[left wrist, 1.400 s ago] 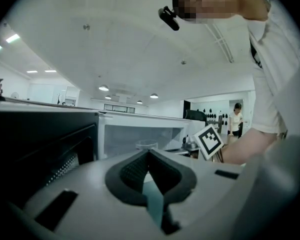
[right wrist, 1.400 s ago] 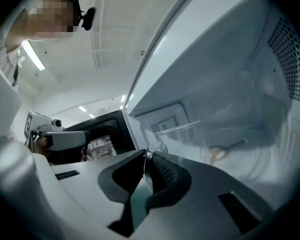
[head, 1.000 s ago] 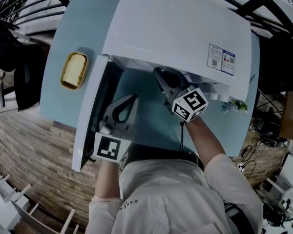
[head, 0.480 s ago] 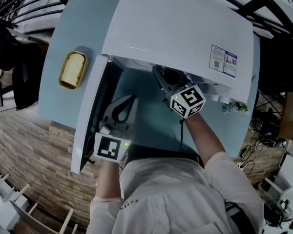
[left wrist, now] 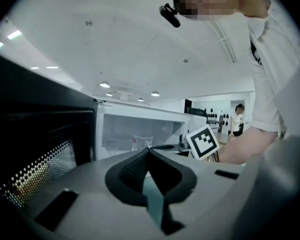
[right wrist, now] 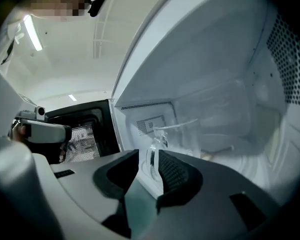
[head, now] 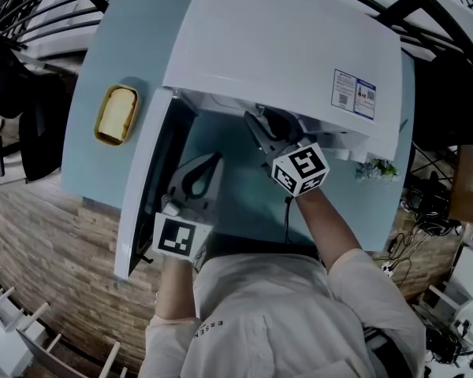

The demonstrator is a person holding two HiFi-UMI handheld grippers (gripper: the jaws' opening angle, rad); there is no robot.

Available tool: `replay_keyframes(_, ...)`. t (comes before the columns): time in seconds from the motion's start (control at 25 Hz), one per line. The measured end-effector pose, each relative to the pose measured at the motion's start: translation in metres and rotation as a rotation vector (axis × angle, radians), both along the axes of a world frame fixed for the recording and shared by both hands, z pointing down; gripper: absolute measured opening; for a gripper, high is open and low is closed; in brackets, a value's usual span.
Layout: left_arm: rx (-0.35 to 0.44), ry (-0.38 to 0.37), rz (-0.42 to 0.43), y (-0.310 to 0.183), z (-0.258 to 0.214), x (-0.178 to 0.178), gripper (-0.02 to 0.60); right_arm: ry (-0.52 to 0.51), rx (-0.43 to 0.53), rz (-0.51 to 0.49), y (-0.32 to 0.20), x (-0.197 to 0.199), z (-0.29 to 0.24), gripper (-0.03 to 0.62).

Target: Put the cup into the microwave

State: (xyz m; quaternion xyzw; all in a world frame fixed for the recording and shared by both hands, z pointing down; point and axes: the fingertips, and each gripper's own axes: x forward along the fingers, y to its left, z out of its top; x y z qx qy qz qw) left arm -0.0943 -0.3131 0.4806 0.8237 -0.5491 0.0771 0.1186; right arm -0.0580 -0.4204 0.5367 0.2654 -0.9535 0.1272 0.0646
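Observation:
A clear glass cup [right wrist: 182, 134] stands inside the white microwave [head: 284, 46], on its floor near the front. My right gripper [right wrist: 149, 155] reaches into the cavity. Its jaws are opening, and the cup's handle [right wrist: 152, 160] stands between them with a gap on each side. In the head view the right gripper [head: 262, 128] pokes under the microwave's top edge. My left gripper [head: 211, 160] rests beside the opened door [head: 146, 179], jaws together and holding nothing. From the left gripper [left wrist: 149, 149] view the cup [left wrist: 140, 142] shows inside the cavity.
The microwave sits on a light blue table [head: 102, 53]. A yellow dish [head: 118, 114] with a pale block lies left of the door. A small plant [head: 374, 169] stands at the microwave's right front corner. Brick-patterned floor lies beyond the table's edge.
The right gripper's marker cube has shifted slightly left and turned a little. The left gripper has stayed where it was.

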Motion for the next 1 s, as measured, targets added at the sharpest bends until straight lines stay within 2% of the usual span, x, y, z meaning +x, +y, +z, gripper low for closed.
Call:
replay_keyframes(0.24, 0.039, -0.008, 0.022, 0.003, -0.02, 0.003, 0.002, 0.012, 0.024, 0.055, 0.012, 0.019, -0.02, 0.118)
replay_keyframes(0.48, 0.074, -0.008, 0.054, 0.011, -0.049, 0.004, 0.002, -0.011, 0.06, 0.078, 0.041, 0.031, -0.063, 0.117)
replay_keyframes(0.76, 0.132, -0.042, 0.148, 0.028, -0.088, 0.014, 0.002, -0.021, 0.122, 0.108, 0.082, 0.044, -0.118, 0.031)
replay_keyframes(1.0, 0.169, -0.066, 0.198, 0.044, -0.11, 0.017, 0.002, -0.037, 0.157, 0.142, 0.114, 0.054, -0.151, 0.017)
